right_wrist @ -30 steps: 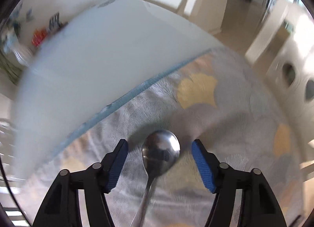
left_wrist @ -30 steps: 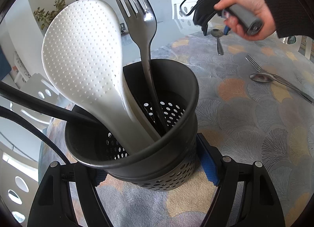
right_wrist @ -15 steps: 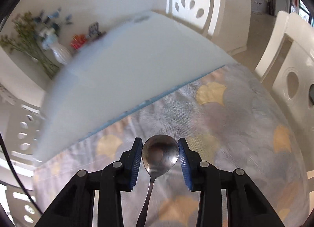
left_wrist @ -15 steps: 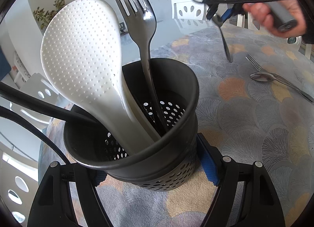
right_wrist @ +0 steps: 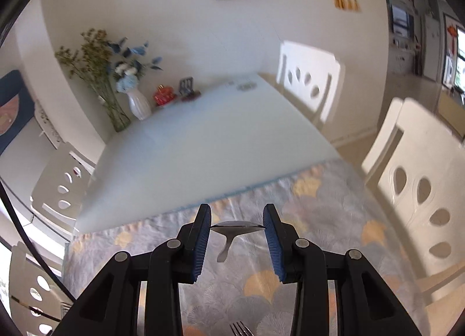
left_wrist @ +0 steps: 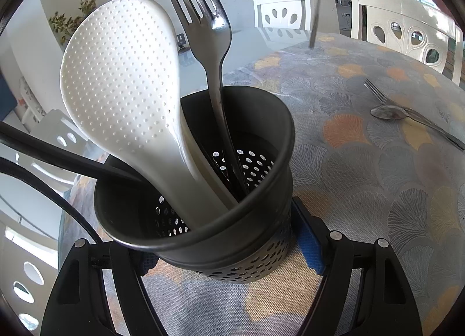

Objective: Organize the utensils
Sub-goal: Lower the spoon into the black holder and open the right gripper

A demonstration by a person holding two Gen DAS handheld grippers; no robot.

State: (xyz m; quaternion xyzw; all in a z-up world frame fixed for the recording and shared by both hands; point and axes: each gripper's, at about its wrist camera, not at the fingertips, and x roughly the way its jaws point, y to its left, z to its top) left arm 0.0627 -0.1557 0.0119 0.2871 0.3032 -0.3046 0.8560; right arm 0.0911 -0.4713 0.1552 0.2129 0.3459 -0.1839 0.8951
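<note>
Right tongs [right_wrist: 237, 227] are clamped narrow on the bowl of a small shiny steel spoon [right_wrist: 236, 227], pads pinching it edge to edge, handle hanging down below. It's lifted well clear of the table [left_wrist: 363, 179], which wears a grey cloth with orange and yellow fan shapes. In the left view you can just catch that spoon dangling at the top right, over the far edge of the table.

So the step in hand looks like carrying the spoon over to the holder. Next move, I'd guess: swing it across above the rim, line the handle up with a free gap and lower it in handle first, then let go. Could snag on what's already standing in there, so aim for the open right side.

Left tongs [left_wrist: 232, 248] are spread fairly wide around the base of the black perforated metal utensil cup [left_wrist: 221, 237], gripping it steady near the table's near edge; the blue right pad is up against its wall, the left one is mostly hidden.

Inside the cup: a white dimpled plastic rice paddle [left_wrist: 122, 80], a dark steel fork [left_wrist: 209, 28] with tines up, and a black handle leaning out to the left.

Not yet sorted: another fork and spoon [left_wrist: 389, 112] lying together toward the table's right edge.
</note>
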